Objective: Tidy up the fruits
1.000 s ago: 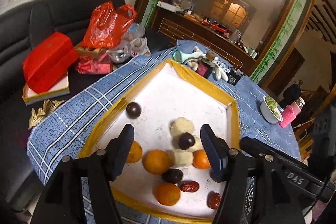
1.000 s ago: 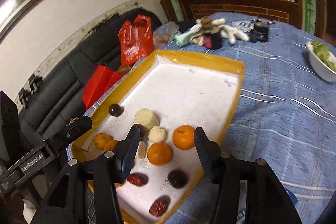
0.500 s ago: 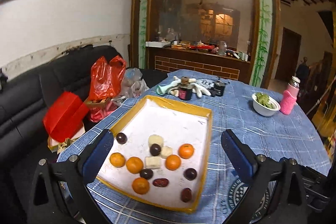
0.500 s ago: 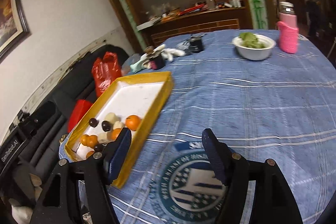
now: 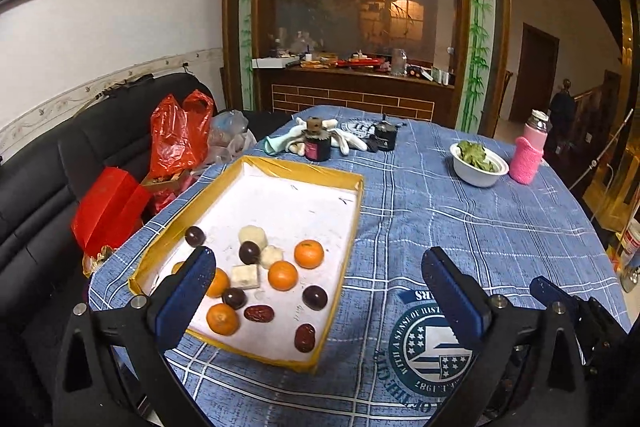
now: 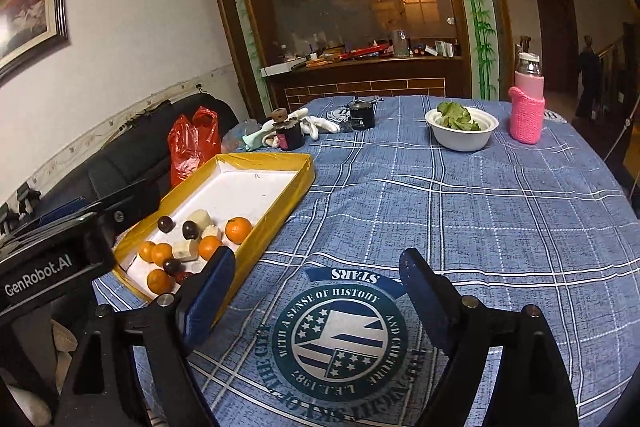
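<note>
1. Because both claws hang back over the near edge of the surface [image 6: 480, 211], neither touches any fruit; the left claw [image 5: 320, 281] stands wide with nothing between its fingers, and the right claw [image 6: 316, 289] is likewise wide and empty.
2. All the fruit lies loose in the yellow-rimmed tray [image 5: 354, 223], bunched at its near end, which leaves the far white floor bare, probably as room for sorting by kind.
3. Kinds are mixed there: the oranges [image 5: 308, 254], the dark round fruits [image 5: 315, 297], the red dates [image 5: 305, 337] and the pale banana pieces [image 5: 252, 236] sit among one another, some touching, so I judge the sorting barely begun.
4. While the left claw faces the tray, with its left finger overlapping the near-left corner in its own view, it seems the better placed for a first pick.
5. Since the right claw points at the printed emblem [image 6: 340, 331] on the blue cloth, with the tray off to its left, it would have to swing over before reaching fruit.
6. A white bowl of greens [image 6: 462, 129] and a pink-sleeved bottle [image 6: 527, 107] stand well apart at the far side, clear of the work.
7. Round fruit may roll when nudged, so closely packed neighbours are the risk.
</note>
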### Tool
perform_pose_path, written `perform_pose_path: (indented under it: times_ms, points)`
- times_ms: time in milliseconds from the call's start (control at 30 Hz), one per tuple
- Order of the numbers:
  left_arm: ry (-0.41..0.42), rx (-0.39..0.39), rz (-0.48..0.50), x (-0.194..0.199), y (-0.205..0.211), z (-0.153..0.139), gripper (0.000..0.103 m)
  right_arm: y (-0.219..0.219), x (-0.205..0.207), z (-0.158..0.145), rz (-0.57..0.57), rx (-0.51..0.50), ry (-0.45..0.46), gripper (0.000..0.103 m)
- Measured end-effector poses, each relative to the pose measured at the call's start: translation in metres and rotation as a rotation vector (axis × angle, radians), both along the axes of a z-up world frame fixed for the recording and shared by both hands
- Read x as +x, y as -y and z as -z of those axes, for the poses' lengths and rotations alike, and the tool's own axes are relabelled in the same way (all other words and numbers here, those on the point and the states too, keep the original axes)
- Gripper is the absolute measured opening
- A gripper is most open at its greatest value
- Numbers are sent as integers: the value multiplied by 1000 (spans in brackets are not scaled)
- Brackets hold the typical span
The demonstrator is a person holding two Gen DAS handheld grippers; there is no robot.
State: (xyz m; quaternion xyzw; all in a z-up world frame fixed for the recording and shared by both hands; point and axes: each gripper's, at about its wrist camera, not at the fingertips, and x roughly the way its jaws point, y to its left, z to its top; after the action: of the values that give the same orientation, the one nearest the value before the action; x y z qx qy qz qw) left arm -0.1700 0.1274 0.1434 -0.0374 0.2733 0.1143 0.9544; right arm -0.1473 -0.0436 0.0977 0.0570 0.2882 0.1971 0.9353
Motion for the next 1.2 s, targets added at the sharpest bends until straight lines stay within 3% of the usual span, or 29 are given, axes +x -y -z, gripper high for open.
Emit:
perform_pose_path:
  times_ms: [400,1200]
  points:
    - [-19,-20,9,3,-4,5,103,-4,6,10,14,-17,-38,89]
    - [19,-63,-23,-3,-29,6,103,-37,-1,12,-15,-91,-19,92]
